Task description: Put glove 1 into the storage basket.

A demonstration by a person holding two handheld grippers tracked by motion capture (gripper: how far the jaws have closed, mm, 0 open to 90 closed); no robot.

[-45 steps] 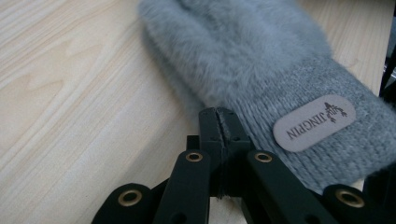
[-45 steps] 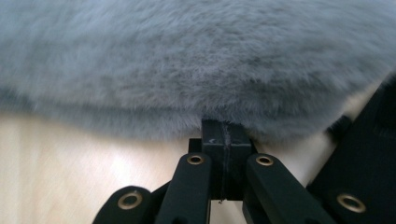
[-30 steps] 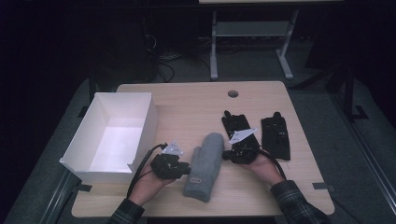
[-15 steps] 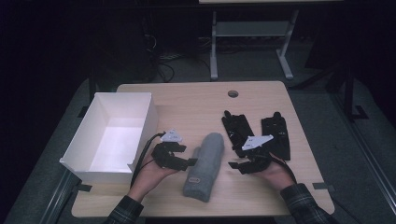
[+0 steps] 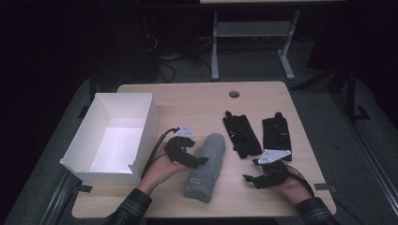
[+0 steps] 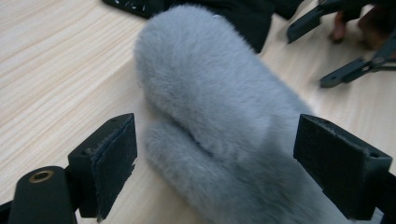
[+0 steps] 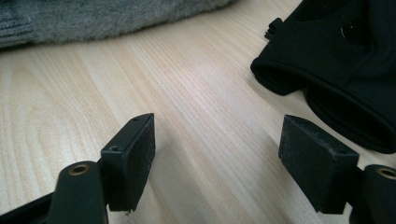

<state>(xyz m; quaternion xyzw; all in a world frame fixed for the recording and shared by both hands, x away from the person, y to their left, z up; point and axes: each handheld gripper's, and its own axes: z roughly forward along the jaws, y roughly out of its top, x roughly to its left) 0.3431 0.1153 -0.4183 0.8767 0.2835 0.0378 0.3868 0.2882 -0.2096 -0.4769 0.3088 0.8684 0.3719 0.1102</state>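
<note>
A grey furry mitten point(image 5: 206, 164) lies lengthwise on the wooden table point(image 5: 187, 101), its cuff toward the front edge. My left gripper point(image 5: 198, 158) sits at its left side. Its jaws have just been opening and stand wide, with the mitten point(image 6: 215, 93) between them and the pads off it. My right gripper point(image 5: 249, 180) rests to the mitten's right, near the front edge. Its jaws have also just been opening, with only bare wood between them point(image 7: 217, 154). Two black gloves point(image 5: 241, 135) point(image 5: 277, 136) lie side by side behind the right gripper.
An open white box point(image 5: 141, 140) stands at the table's left. A cable hole point(image 5: 233, 93) is near the far edge. In the right gripper view a black glove point(image 7: 345, 60) is close on the right and the mitten point(image 7: 93, 16) is farther off.
Both grippers were closed at the mitten's sides a second ago. They have opened and let go. The right hand has drawn away to the right and toward the front edge; the left has shifted slightly.
</note>
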